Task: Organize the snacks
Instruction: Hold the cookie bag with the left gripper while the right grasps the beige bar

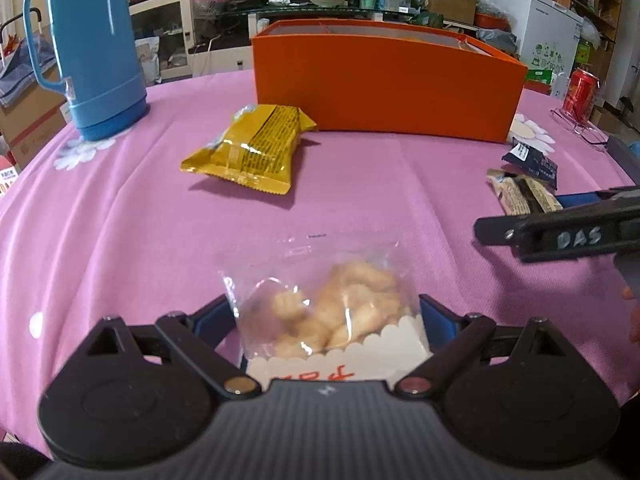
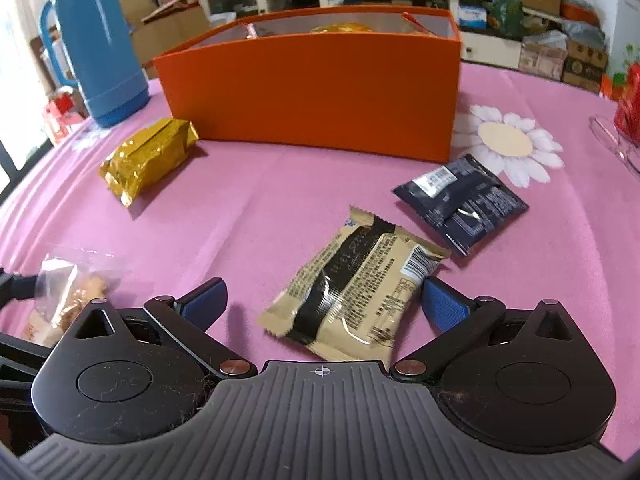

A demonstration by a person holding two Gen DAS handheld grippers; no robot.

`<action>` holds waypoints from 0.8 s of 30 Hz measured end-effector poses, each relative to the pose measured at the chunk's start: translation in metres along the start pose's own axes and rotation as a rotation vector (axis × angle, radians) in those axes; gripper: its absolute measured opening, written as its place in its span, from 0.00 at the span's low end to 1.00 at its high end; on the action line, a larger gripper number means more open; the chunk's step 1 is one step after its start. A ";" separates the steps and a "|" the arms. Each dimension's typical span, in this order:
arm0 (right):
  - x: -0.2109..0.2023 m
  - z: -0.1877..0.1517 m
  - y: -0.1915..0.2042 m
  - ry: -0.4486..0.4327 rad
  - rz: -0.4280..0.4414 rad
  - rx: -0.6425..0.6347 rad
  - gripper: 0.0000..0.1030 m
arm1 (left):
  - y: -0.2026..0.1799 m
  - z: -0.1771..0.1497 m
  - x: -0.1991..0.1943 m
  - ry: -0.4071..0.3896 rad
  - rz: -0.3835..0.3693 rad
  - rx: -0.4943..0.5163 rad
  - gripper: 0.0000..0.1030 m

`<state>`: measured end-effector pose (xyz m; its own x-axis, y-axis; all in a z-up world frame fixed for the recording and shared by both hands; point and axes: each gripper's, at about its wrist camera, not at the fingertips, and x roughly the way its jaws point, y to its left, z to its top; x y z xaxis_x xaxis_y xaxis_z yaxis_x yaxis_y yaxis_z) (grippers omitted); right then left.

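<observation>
A clear bag of puffed snacks (image 1: 320, 312) lies on the pink tablecloth between the open fingers of my left gripper (image 1: 326, 316); it also shows in the right wrist view (image 2: 68, 292). A yellow snack packet (image 1: 252, 148) (image 2: 148, 156) lies in front of the orange box (image 1: 384, 80) (image 2: 312, 92), which holds snacks inside. My right gripper (image 2: 324, 300) is open around the near end of a beige snack packet (image 2: 356, 288) (image 1: 524, 196). A dark blue packet (image 2: 460, 204) (image 1: 532, 162) lies beyond it. The right gripper's finger shows in the left wrist view (image 1: 560, 236).
A blue thermos (image 1: 96, 48) (image 2: 100, 48) stands at the far left of the table. A red can (image 1: 580, 94) and glasses (image 1: 580, 126) sit at the far right edge. Cluttered shelves and boxes stand behind the table.
</observation>
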<state>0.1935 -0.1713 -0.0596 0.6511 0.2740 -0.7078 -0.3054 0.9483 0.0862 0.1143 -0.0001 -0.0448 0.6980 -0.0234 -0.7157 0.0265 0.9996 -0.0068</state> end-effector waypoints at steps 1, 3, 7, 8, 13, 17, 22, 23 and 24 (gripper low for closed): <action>0.002 0.000 0.004 -0.002 -0.005 -0.026 0.86 | 0.000 0.000 0.000 0.000 -0.001 0.000 0.91; 0.005 0.000 0.013 -0.003 0.005 -0.080 0.85 | 0.000 0.000 0.000 0.002 -0.001 0.001 0.91; 0.001 -0.003 0.018 -0.004 0.068 -0.141 0.83 | 0.004 0.000 -0.001 0.010 -0.001 0.000 0.91; -0.002 -0.004 0.014 -0.005 0.067 -0.123 0.83 | 0.004 0.000 -0.002 0.012 -0.001 -0.001 0.91; -0.014 -0.010 -0.009 -0.019 0.075 -0.005 0.84 | 0.002 -0.002 -0.002 0.017 0.011 -0.011 0.92; -0.008 -0.006 0.001 -0.009 0.071 -0.019 0.85 | 0.002 -0.001 -0.002 0.023 0.017 -0.018 0.93; 0.000 -0.008 0.021 0.000 0.009 -0.102 0.86 | 0.001 -0.002 -0.002 0.026 0.025 -0.027 0.93; 0.001 -0.008 0.024 -0.001 0.002 -0.116 0.86 | 0.000 -0.002 -0.002 0.026 0.026 -0.027 0.93; 0.001 -0.010 0.025 -0.005 -0.002 -0.126 0.85 | 0.000 -0.002 -0.002 0.027 0.027 -0.028 0.93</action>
<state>0.1796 -0.1490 -0.0647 0.6549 0.2736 -0.7045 -0.3893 0.9211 -0.0042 0.1114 0.0002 -0.0445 0.6790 0.0037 -0.7341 -0.0124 0.9999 -0.0065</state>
